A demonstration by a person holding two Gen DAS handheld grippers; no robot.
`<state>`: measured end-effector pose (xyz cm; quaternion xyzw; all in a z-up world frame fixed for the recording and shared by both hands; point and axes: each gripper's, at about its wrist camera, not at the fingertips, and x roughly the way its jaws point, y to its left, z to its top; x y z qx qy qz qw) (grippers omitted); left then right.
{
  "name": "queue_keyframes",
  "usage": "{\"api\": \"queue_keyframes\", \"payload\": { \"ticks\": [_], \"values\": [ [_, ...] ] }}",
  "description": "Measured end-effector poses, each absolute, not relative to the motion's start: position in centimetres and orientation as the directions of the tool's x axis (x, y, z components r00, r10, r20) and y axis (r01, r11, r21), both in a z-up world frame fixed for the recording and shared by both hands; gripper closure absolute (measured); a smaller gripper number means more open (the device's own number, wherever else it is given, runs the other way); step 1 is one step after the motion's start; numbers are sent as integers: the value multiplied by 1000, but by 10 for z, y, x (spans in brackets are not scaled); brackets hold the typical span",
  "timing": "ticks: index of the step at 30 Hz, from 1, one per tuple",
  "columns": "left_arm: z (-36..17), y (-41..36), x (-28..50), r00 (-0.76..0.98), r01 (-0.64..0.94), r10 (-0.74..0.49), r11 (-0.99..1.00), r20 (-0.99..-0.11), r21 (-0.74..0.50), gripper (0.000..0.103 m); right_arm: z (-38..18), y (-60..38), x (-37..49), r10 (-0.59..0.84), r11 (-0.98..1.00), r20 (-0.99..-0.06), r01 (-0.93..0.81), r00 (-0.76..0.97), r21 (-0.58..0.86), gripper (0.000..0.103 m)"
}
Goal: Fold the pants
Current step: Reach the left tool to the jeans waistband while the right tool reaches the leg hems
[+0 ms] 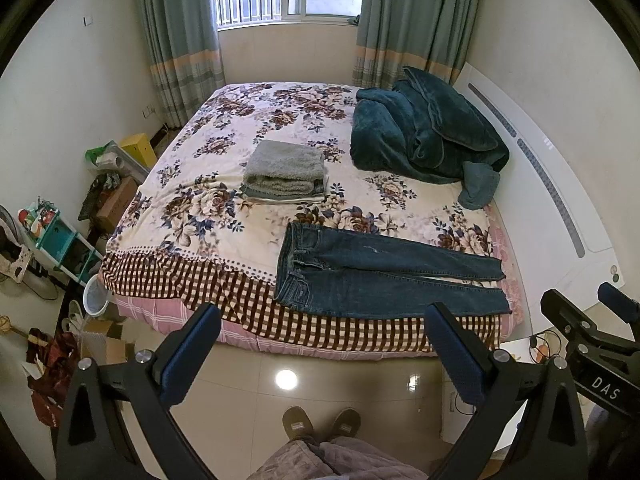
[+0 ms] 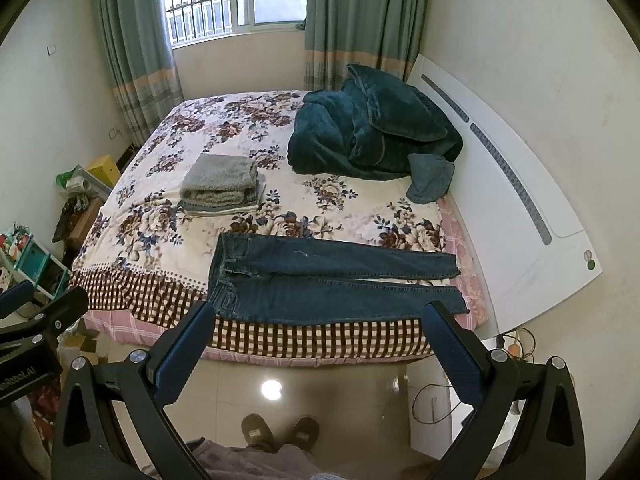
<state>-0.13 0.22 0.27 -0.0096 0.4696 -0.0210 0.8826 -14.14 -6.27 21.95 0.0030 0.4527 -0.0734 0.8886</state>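
Note:
A pair of dark blue jeans (image 1: 372, 276) lies flat on the near edge of the bed, waistband to the left, both legs stretched to the right; it also shows in the right wrist view (image 2: 320, 280). My left gripper (image 1: 324, 316) is open and empty, held above the floor short of the bed edge. My right gripper (image 2: 320, 316) is open and empty too, at about the same distance from the jeans. The right gripper's body shows at the right edge of the left wrist view (image 1: 592, 332).
The bed has a floral cover (image 1: 224, 200) with a checked border. A stack of folded grey clothes (image 1: 284, 172) sits mid-bed. A heap of teal blanket (image 1: 424, 136) lies at the far right by the white headboard (image 1: 560, 200). Boxes and clutter (image 1: 60, 240) line the left floor. The person's slippers (image 1: 320, 424) stand on the tiles.

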Motion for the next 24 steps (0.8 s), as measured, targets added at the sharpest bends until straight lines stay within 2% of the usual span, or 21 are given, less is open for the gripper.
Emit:
{"api": "queue_keyframes", "payload": {
  "ticks": [11,19,24],
  "values": [
    [-5,1,0,573,14,-34,999,-819,-31,0,193,-54,-141,-167,979,-799,192,578,-66,0],
    [-52,7,56,571,3,11,1000,-821,16,0,133,-91,-107,-261,929,-802,366,537,-58,0],
    [-95,1,108,516,-10,49,999,-855,51,0,83,-139,-58,-284,905,-825,421,488,-62,0]
  ]
}}
